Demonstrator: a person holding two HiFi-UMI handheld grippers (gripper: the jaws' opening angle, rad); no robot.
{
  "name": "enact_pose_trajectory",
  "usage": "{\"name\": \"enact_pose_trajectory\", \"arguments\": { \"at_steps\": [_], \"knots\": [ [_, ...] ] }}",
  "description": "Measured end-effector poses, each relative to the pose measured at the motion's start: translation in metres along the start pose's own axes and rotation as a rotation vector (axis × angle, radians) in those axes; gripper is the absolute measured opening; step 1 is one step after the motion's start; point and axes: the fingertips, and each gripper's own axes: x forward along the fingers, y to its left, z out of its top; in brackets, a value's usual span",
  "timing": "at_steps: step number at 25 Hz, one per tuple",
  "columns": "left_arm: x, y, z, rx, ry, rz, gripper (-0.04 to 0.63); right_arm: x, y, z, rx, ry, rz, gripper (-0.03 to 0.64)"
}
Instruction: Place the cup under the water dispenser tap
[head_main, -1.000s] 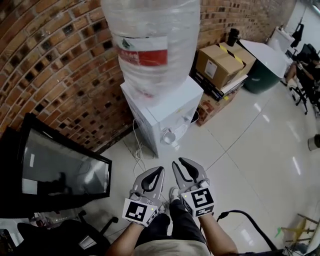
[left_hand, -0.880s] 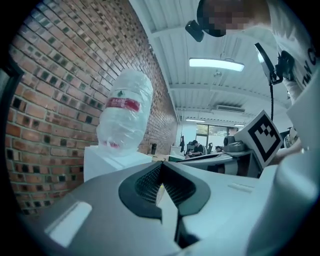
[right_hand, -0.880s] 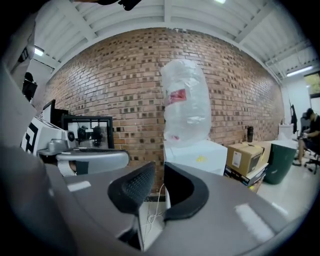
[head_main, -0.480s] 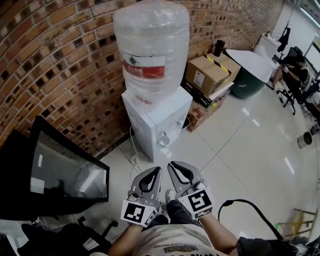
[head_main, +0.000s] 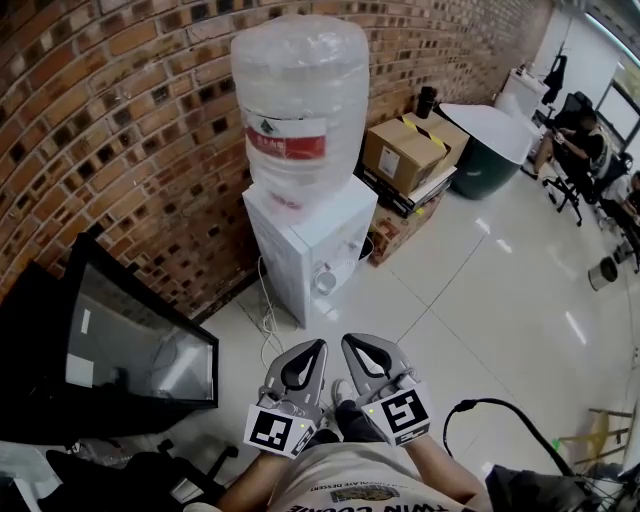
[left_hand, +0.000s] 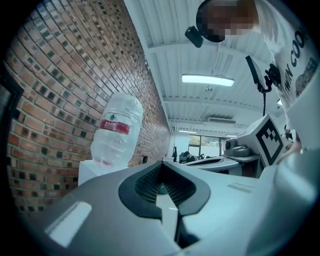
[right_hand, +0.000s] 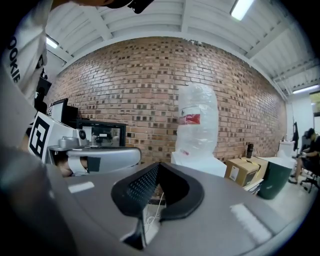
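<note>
While the person faces the brick wall (head_main: 120, 120), the left gripper (head_main: 319, 346) and the right gripper (head_main: 348, 341) hang side by side low in the head view. They are close together, tips toward the water dispenser (head_main: 300, 240) and well apart from it. Left gripper: jaws shut tip to tip, nothing between them. Right gripper: jaws have just been closing and meet, also empty. Cup (head_main: 323, 281), small and pale, sits in the recess on the dispenser's front; the tap itself is too small to make out. Neither gripper touches the cup. Dispenser is a white cabinet against the wall, with a big clear water bottle (head_main: 300, 90) bearing a red label upturned on top. White cable (head_main: 266, 318) loops on the tiled floor (head_main: 500, 290) beside its base. To its right, a cardboard box (head_main: 403, 150) on a stack, then a dark green bin (head_main: 487, 162). To its left, a black screen (head_main: 130, 350) leans near the wall.
</note>
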Motion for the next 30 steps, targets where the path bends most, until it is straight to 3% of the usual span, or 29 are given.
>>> {"name": "enact_pose_trajectory", "arguments": {
  "at_steps": [12,18,30],
  "knots": [
    [-0.008,-0.003,-0.007,-0.034,0.013,-0.024,-0.009,-0.024,0.007,-0.034,0.036,0.106,-0.036,0.006],
    [-0.009,-0.001,-0.009,-0.033,0.018,-0.013,-0.009,-0.027,0.008,-0.038,0.048,0.105,-0.037,0.006],
    [-0.024,-0.075,-0.011,-0.006,0.045,-0.044,-0.009,-0.091,0.018,-0.041,0.08,0.044,-0.039,0.006]
  ]
}}
